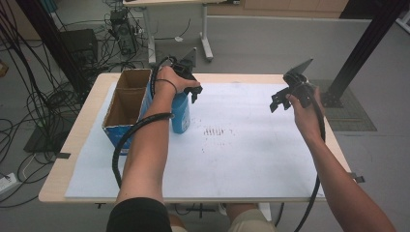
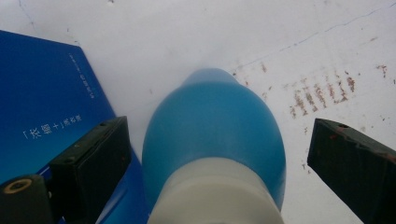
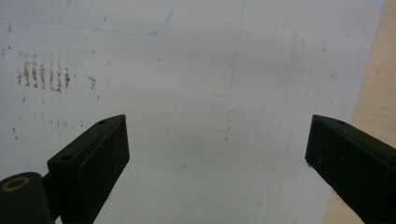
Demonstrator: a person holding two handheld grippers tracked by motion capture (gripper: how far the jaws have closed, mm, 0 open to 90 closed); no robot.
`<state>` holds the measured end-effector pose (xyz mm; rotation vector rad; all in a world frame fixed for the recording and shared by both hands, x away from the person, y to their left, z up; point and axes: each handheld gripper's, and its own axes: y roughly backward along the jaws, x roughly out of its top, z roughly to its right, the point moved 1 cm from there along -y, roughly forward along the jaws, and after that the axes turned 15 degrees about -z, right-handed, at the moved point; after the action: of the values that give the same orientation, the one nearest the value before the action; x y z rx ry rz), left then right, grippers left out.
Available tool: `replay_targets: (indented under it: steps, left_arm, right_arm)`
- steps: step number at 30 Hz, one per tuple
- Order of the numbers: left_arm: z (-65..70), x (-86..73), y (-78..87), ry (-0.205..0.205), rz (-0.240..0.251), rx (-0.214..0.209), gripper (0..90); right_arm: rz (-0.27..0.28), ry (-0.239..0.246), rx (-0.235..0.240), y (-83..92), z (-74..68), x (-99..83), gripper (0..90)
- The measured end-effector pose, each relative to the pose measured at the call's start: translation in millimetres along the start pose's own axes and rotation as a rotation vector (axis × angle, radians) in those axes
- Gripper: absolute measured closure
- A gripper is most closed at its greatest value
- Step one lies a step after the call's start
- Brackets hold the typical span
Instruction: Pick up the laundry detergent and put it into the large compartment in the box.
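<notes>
Between the spread black jaws of the left gripper (image 2: 217, 158) stands a translucent blue plastic bottle with a whitish cap (image 2: 212, 144), untouched by either jaw, upright on the white sheet (image 1: 241, 145) covering the desk, just beside an open blue cardboard box (image 1: 123, 108). Well apart, the right gripper (image 3: 217, 158) hangs over bare sheet, jaws wide open and empty.

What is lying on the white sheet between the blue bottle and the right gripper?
In the high view, nothing stands between the blue bottle and the right gripper: just bare white sheet with a small patch of brownish marks.
</notes>
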<state>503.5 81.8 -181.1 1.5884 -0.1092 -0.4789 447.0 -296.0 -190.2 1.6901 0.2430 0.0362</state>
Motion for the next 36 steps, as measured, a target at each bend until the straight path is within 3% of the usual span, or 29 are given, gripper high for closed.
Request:
replay_targets:
  steps: [36]
  left_arm:
    - [0.4,-1.6,-2.3,0.001,0.004,0.011,10.3]
  right_arm:
    - [-0.003,0.001,-0.004,-1.4,-2.8,1.9,6.5]
